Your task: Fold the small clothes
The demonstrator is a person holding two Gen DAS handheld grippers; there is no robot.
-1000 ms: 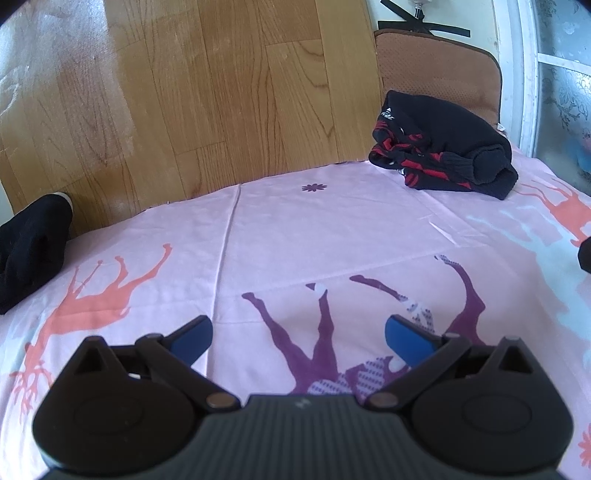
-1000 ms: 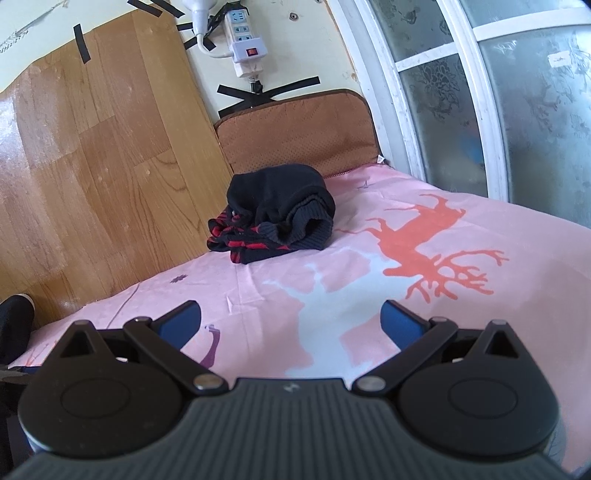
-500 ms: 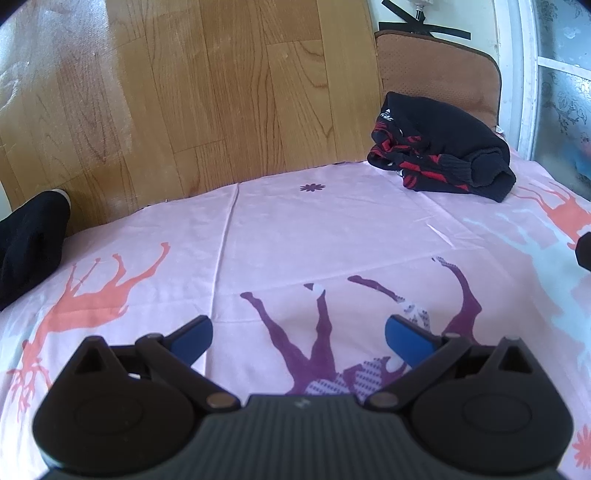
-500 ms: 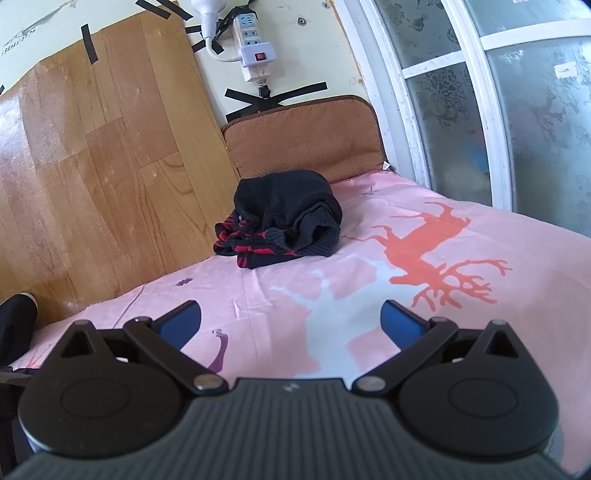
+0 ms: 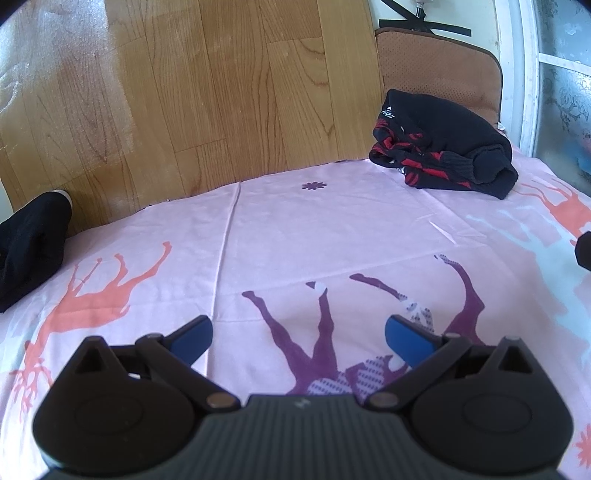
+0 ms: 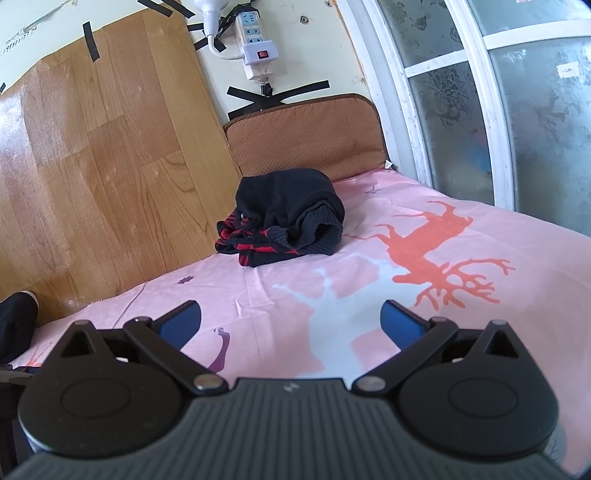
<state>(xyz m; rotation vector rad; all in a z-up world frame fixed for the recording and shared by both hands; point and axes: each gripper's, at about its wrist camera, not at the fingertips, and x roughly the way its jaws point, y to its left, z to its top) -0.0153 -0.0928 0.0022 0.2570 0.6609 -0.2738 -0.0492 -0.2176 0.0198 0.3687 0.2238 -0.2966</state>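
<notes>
Pink deer-print bedsheet (image 5: 332, 229) spread flat, bare through the middle. Black-and-red bundle of clothes (image 6: 284, 225) bunched at the far edge by the brown cushion (image 6: 306, 136), looming slightly larger than a second ago. Closing in for a first pick. Right gripper (image 6: 290, 321) agape, empty; left gripper (image 5: 299, 334) likewise, barely shifted.

No legible text in either view. Black garment (image 5: 443, 147): small white logo near its top edge, characters too small to resolve. Wall (image 6: 29, 33), upper left of right wrist view: faint printed line, unreadable. Power strip (image 6: 255, 48): red switch, no readable marking.
</notes>
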